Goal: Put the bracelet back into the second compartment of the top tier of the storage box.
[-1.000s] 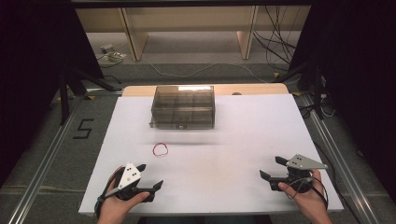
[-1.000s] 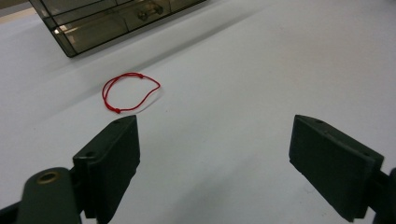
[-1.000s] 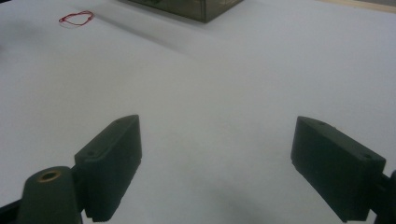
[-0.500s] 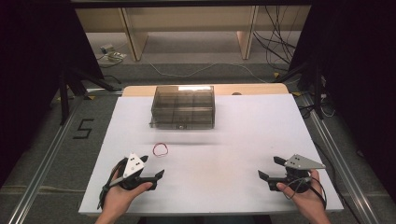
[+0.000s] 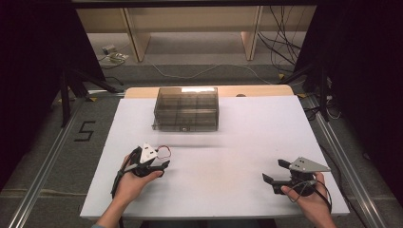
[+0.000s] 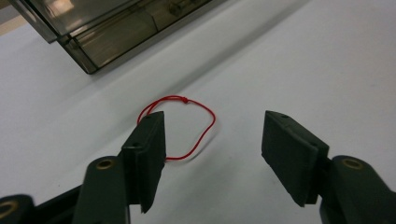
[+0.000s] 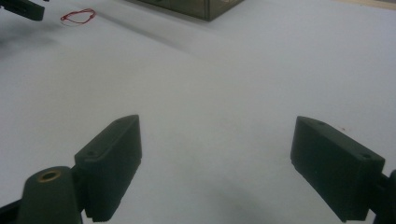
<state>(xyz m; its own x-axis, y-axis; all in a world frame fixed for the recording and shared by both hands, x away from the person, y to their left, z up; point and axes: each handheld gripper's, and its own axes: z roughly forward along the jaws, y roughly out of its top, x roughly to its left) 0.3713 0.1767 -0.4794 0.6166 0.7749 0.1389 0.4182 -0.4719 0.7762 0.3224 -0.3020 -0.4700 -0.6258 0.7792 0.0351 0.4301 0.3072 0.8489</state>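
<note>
Since a second ago the left gripper has been carried forward across the white board until the red loop lies just ahead of its tips, and its jaws have just been closing, from wide apart to a narrower gap. In the left gripper view the loop is seen flat on the board, its near-left part hidden behind the left pad, most of it in the gap toward that side, well short of the right pad; nothing is pressed yet, so the gripper is taken as open and empty. This is judged to be the approach to a pick-up, with the jaws pre-narrowed for a very thin target, and a lower, more centred placement is probably needed before the loop can be pinched. The right gripper is held with jaws wide apart over bare board, nothing between them; the loop is seen far ahead of it and to its left. The loop is a thin, limp cord, knotted at its far side, irregularly oval. The pads are matt black, flat and blocky. Beyond the loop a smoky clear box with inner dividers, hard and glossy, is set. The board is smooth and matt.
</note>
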